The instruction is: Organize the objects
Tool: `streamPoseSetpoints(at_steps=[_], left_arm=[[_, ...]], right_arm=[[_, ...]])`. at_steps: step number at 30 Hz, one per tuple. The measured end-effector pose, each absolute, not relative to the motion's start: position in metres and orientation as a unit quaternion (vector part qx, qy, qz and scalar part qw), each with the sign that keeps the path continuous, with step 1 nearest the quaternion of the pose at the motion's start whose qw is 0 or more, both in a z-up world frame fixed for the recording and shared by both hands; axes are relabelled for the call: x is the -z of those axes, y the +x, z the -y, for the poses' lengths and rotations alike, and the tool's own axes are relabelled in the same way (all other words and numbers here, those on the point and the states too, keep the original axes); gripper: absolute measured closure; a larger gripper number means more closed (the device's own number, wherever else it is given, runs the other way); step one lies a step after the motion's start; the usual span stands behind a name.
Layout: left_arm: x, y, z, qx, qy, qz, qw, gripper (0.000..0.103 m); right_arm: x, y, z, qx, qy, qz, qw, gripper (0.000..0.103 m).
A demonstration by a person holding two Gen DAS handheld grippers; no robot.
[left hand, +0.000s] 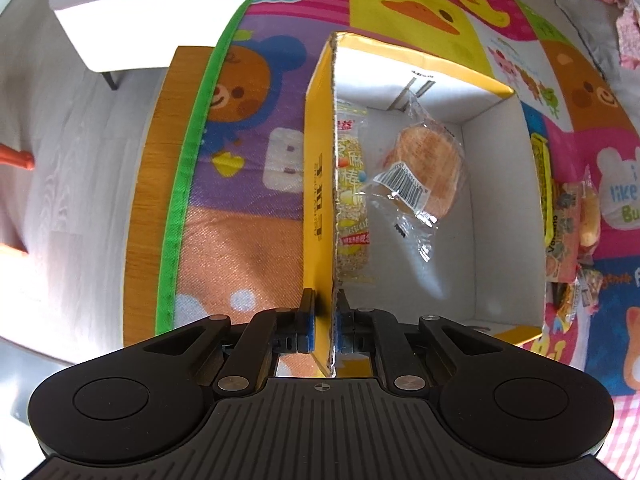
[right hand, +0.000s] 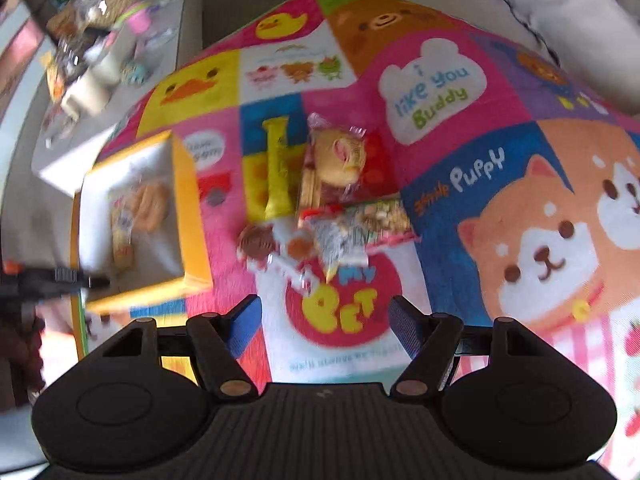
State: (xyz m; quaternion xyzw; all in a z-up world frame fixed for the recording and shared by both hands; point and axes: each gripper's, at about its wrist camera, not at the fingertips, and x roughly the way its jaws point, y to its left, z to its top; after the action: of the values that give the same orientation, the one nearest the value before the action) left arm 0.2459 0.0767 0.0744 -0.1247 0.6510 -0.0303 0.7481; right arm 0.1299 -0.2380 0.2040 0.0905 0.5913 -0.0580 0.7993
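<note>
My left gripper (left hand: 325, 322) is shut on the left wall of a yellow cardboard box (left hand: 320, 200), one finger outside and one inside. Inside the box lie a wrapped round cake (left hand: 426, 170) and a long sesame snack bar (left hand: 352, 192). My right gripper (right hand: 324, 320) is open and empty above the play mat, near a pile of snack packets (right hand: 348, 232). The pile holds a yellow stick packet (right hand: 278, 168) and a wrapped bun (right hand: 342, 156). The box (right hand: 188, 208) shows at the left in the right wrist view, with the left gripper (right hand: 94, 281) on its edge.
The colourful cartoon play mat (left hand: 240, 208) covers a wooden table. More snack packets (left hand: 568, 232) lie right of the box. A white side table (left hand: 120, 28) stands behind on the floor. A cluttered counter (right hand: 100, 32) is at the far left in the right wrist view.
</note>
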Motion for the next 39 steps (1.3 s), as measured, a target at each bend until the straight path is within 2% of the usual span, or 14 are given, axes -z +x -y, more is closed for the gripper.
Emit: streamPoseSetpoints(at_steps=[8, 16, 17, 19, 21, 26, 36, 39], left_arm=[[-0.077, 0.250, -0.066, 0.013, -0.105, -0.647, 0.755, 0.095], [-0.074, 0.253, -0.066, -0.011, -0.120, -0.643, 0.756, 0.095], [-0.073, 0.252, -0.066, -0.013, -0.122, -0.643, 0.756, 0.095], [-0.072, 0.252, -0.066, -0.015, -0.120, -0.643, 0.756, 0.095], [-0.072, 0.252, -0.065, -0.014, -0.116, -0.643, 0.757, 0.095], [-0.071, 0.254, -0.063, -0.014, -0.109, -0.642, 0.759, 0.095], [-0.075, 0.248, -0.067, 0.005, -0.091, -0.650, 0.755, 0.093], [-0.084, 0.236, -0.065, 0.027, -0.082, -0.654, 0.752, 0.088]], right_arm=[[-0.158, 0.224, 0.293, 0.019, 0.140, -0.554, 0.821, 0.032], [-0.059, 0.294, 0.307, 0.012, 0.158, -0.606, 0.780, 0.032], [-0.051, 0.297, 0.307, 0.012, 0.170, -0.611, 0.773, 0.025], [-0.047, 0.299, 0.309, -0.006, 0.210, -0.607, 0.767, 0.030], [-0.050, 0.298, 0.305, -0.009, 0.205, -0.609, 0.766, 0.047], [-0.078, 0.278, 0.301, -0.022, 0.177, -0.609, 0.773, 0.049], [-0.195, 0.180, 0.274, -0.043, 0.147, -0.585, 0.796, 0.049], [-0.218, 0.154, 0.254, -0.046, 0.144, -0.583, 0.798, 0.049]])
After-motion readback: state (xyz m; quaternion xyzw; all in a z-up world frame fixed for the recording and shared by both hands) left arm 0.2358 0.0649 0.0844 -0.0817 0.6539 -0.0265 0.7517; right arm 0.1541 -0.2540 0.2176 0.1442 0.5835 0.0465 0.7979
